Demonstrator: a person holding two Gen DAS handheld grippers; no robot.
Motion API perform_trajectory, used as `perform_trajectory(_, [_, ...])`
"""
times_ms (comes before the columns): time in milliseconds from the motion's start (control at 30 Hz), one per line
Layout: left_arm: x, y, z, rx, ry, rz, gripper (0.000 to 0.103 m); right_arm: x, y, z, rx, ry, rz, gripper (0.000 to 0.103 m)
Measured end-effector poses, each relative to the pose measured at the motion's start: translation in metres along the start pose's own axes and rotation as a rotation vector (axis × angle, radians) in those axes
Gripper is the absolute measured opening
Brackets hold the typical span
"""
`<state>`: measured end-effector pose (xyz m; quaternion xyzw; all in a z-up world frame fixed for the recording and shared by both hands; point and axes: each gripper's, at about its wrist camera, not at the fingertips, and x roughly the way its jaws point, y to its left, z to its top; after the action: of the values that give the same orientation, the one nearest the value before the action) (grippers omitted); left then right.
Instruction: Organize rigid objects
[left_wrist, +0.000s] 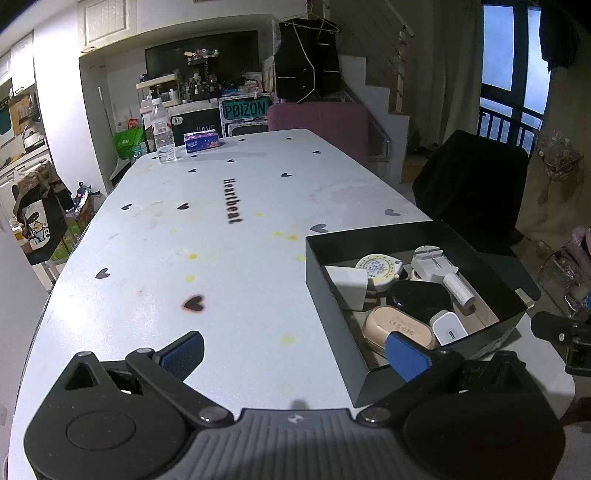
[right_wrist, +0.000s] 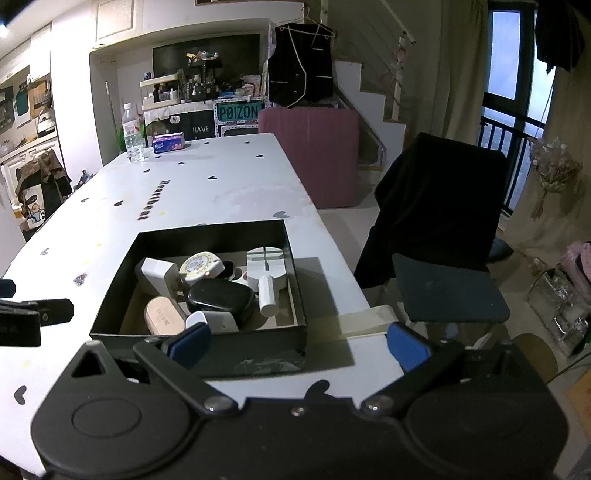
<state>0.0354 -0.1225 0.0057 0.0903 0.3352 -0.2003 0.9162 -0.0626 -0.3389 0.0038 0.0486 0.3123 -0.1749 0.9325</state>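
Deciding relation: the black box (right_wrist: 207, 236) sits directly ahead of the right gripper (right_wrist: 297, 349), filling the centre of the right wrist frame; in the left wrist frame the same box (left_wrist: 332, 302) lies off to the lower right of the left gripper (left_wrist: 295, 349).
Nearer hand: the right gripper, by my judgement, since the box is square in front of it, while only the left gripper's right-hand finger overlaps the box's near corner.
Box's contents: a black oval case (right_wrist: 221, 300), a pink case (right_wrist: 164, 315), a white charger (right_wrist: 212, 320), a round yellow-rimmed tape (right_wrist: 201, 266), a white tool with a handle (right_wrist: 266, 275) and a white block (right_wrist: 159, 272), all jumbled together.
Long axis: the white tool's handle points toward the lower edge of the right wrist frame, roughly at the gripper.
Left gripper: jaws spread wide, holding nothing.
Right gripper: jaws spread wide, holding nothing.
Table (left_wrist: 184, 240): bare across the centre; a bottle (left_wrist: 162, 133) and a tissue pack (left_wrist: 201, 142) stand at the upper left, well apart from the box.
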Motion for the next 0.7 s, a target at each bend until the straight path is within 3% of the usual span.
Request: perform_trajectory(700, [0.0015,-0.0009,-0.0009,0.006,0.004,0.001,0.103,0.0029,-0.0011,-0.0024,0.011,0.007,-0.001,0.103])
